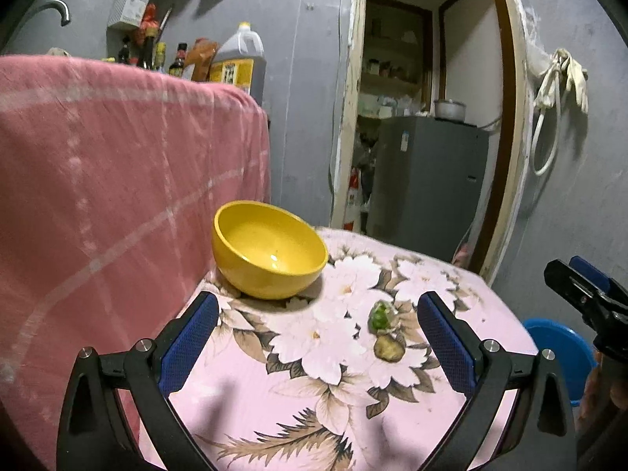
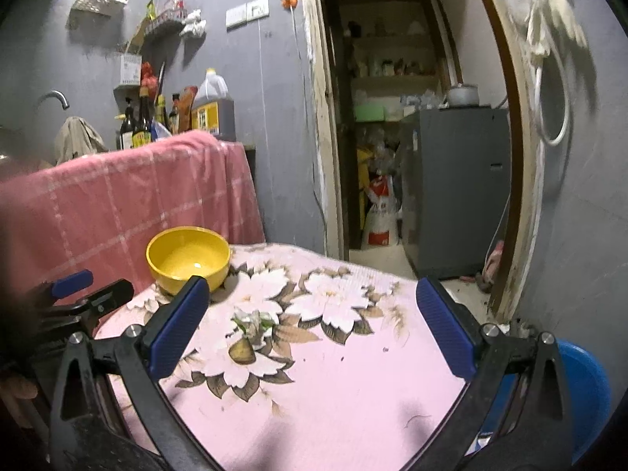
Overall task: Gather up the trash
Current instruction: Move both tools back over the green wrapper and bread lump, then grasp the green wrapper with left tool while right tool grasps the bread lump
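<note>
while both claws hang spread and empty over the floral-clothed surface (image 1: 451,412), nothing has been picked up yet. the trash sits as two scraps in front of the yellow bowl (image 1: 269,249) and a little to its right: a green vegetable scrap (image 1: 380,317) with a brown peel piece (image 1: 388,348) touching its near side. the bowl looks empty, so it is probably where the scraps go, though a blue bin (image 1: 561,353) shows past the surface's right edge too. the left claw (image 1: 318,347) has its blue pads well apart, and the scraps lie inside its span, toward the right pad. the right claw (image 2: 314,329) is equally wide, with the scraps toward its left pad. to do this well, centre one claw over the scraps, come down until the pads brush the cloth, then close slowly so the soft pieces are pinched, not smeared or pushed under the fabric's wrinkles.
</note>
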`<state>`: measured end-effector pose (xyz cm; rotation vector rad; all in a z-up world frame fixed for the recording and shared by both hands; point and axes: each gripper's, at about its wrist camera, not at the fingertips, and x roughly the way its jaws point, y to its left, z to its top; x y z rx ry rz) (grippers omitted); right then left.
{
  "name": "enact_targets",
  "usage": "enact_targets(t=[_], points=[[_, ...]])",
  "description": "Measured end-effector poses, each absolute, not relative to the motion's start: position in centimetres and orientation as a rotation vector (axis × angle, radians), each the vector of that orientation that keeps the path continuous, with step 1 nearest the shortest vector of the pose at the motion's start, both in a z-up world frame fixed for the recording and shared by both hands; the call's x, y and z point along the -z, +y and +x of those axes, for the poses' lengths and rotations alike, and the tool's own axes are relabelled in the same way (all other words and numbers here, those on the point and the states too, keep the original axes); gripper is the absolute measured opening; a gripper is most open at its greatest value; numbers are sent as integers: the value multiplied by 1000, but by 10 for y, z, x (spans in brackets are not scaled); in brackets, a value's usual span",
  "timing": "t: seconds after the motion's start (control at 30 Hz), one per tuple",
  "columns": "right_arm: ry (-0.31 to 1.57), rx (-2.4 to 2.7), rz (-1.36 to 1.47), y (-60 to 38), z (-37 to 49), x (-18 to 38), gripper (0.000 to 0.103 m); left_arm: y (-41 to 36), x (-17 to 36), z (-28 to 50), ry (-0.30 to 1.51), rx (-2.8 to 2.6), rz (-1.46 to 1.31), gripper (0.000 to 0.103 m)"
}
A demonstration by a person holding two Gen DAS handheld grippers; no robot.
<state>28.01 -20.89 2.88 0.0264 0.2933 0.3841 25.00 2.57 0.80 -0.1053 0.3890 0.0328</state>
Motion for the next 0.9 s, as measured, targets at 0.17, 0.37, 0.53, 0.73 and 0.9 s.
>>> enact_targets(t=[0.17,0.37,0.53,0.73,0.9], points=[[390,-410,14,-201,299,-13,103,30,2,263,454,-76,-82,99],[532,-467,-18,-180,325,7,103,39,15,274,531,-123,-53,99],[665,-529,-45,-158,346,25,98,47,25,285,606,-159,-41,99],[797,-587,-126,-128,362,47,85,56,36,293,670,-162,-59,99],[848,-629,-149,-111,371,58,70,61,41,298,716,-169,-74,99]])
